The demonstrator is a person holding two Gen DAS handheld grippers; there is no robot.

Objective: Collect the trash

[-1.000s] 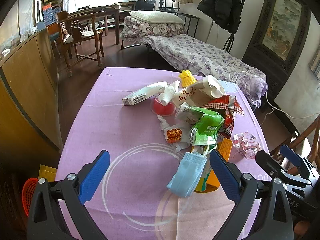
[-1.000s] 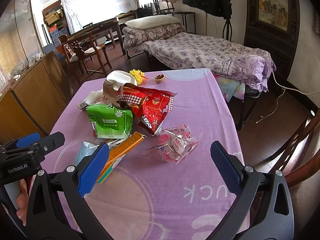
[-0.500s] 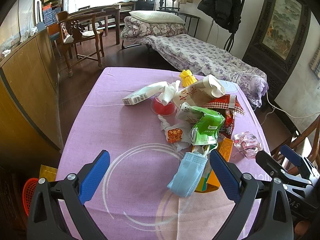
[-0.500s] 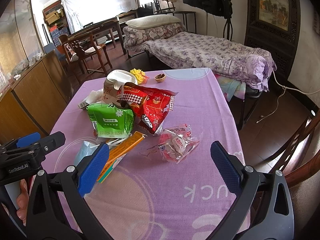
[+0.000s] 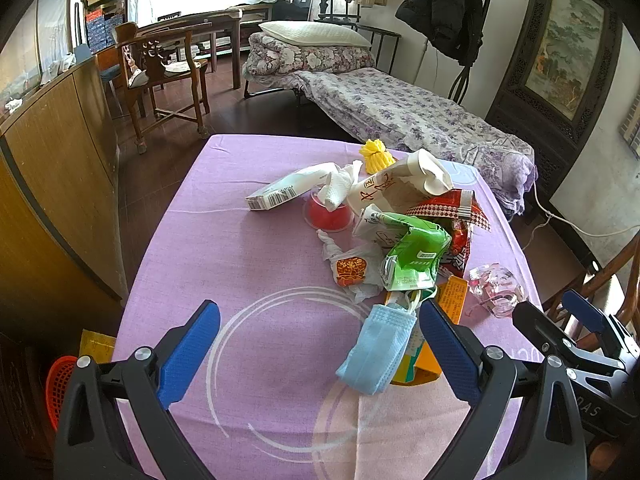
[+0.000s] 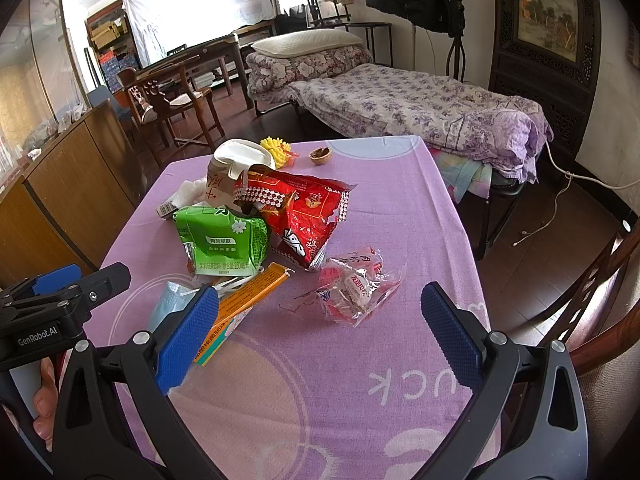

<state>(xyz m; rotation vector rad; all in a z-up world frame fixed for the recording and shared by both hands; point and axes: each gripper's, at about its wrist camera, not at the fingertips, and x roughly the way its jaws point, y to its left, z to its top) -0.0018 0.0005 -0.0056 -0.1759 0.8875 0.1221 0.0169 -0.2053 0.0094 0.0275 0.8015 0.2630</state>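
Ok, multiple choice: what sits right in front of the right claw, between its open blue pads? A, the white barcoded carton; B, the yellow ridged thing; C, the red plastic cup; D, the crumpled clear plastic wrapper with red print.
D: in the right wrist view the crumpled clear plastic wrapper with red print lies on the purple tablecloth just ahead of the open right claw, apart from its pads.

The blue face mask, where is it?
The blue face mask lies on the purple tablecloth at the near end of the trash pile, just below the green drink carton and partly over the orange box.
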